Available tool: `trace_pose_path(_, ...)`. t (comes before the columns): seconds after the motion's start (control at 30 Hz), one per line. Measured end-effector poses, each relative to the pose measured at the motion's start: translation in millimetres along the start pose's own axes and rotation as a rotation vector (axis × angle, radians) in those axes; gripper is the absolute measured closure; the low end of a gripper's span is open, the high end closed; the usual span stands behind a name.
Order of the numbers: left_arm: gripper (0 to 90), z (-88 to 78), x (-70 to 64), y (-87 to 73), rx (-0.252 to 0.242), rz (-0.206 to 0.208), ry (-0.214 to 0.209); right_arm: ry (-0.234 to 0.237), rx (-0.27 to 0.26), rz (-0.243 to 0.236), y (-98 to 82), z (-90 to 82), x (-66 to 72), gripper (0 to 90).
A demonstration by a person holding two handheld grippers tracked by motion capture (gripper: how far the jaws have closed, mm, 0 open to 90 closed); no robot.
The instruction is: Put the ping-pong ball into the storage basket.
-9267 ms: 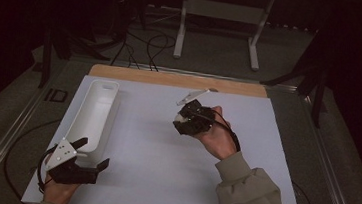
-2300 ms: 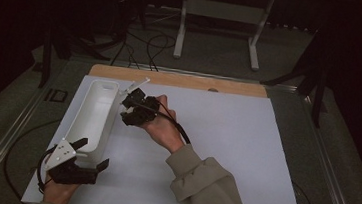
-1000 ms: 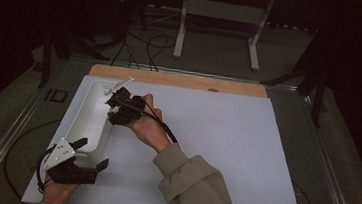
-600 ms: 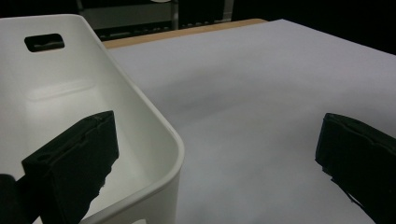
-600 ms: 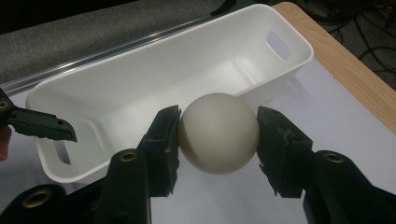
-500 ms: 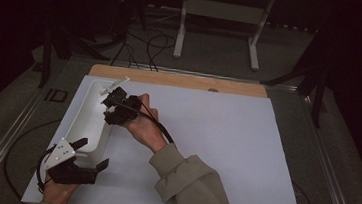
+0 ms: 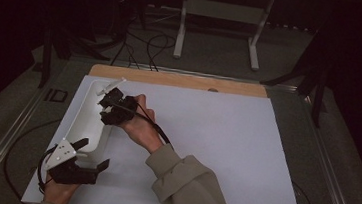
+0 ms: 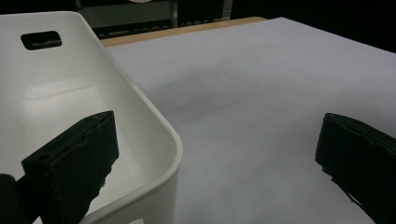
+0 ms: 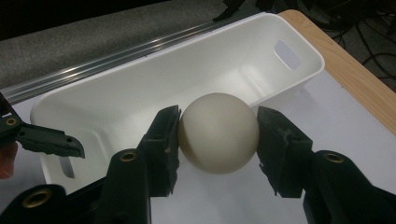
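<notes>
1. The right gripper (image 9: 218, 135) is clamped on a pale ball (image 9: 218, 132), one black pad against each side at the widest part. This is a centred hold, likely chosen so that the round surface cannot squeeze out.

2. The ball sits at the near-right edge of the white bin (image 9: 140, 70), above the white mat (image 7: 205, 144) and just short of the bin's rim. In the high view the right gripper (image 7: 116, 107) is at the bin's (image 7: 87, 118) right wall, toward its far end. I judge this as carrying position for a drop into the bin; the ball is not yet over the cavity.

3. The bin lies lengthwise along the left side of the mat, with handle slots at both ends, and looks empty where visible.

4. The left gripper (image 7: 79, 161) rests at the near left corner, jaws spread wide and holding nothing. In its own view one jaw overlaps the bin's near corner; whether it touches is unclear. It appears parked out of the way.
</notes>
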State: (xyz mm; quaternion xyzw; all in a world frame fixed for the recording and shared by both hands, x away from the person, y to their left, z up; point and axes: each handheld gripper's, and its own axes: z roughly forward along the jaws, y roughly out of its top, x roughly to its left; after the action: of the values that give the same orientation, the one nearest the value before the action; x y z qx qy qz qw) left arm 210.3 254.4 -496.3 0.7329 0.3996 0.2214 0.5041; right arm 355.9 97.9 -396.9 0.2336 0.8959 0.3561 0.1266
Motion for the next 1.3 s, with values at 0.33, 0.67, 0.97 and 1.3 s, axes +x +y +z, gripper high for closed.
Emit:
trace_pose_path(0.33,0.0,-0.1,-0.1,0.2,-0.002,0.0,-0.002,0.013,-0.007,0.01,2.2,5.5,3.5,50.8)
trace_pose_path(0.67,0.0,-0.6,0.2,0.2,-0.003,0.001,-0.004,0.032,-0.011,0.013,4.4,9.4,6.7,50.8)
trace_pose_path(0.97,0.0,-0.6,0.2,0.2,-0.004,0.0,-0.005,0.037,-0.024,0.013,7.1,12.2,11.3,50.8)
trace_pose_path(1.3,0.0,-0.4,0.3,0.2,-0.003,0.001,-0.007,0.047,-0.029,0.015,8.7,15.1,13.9,50.8)
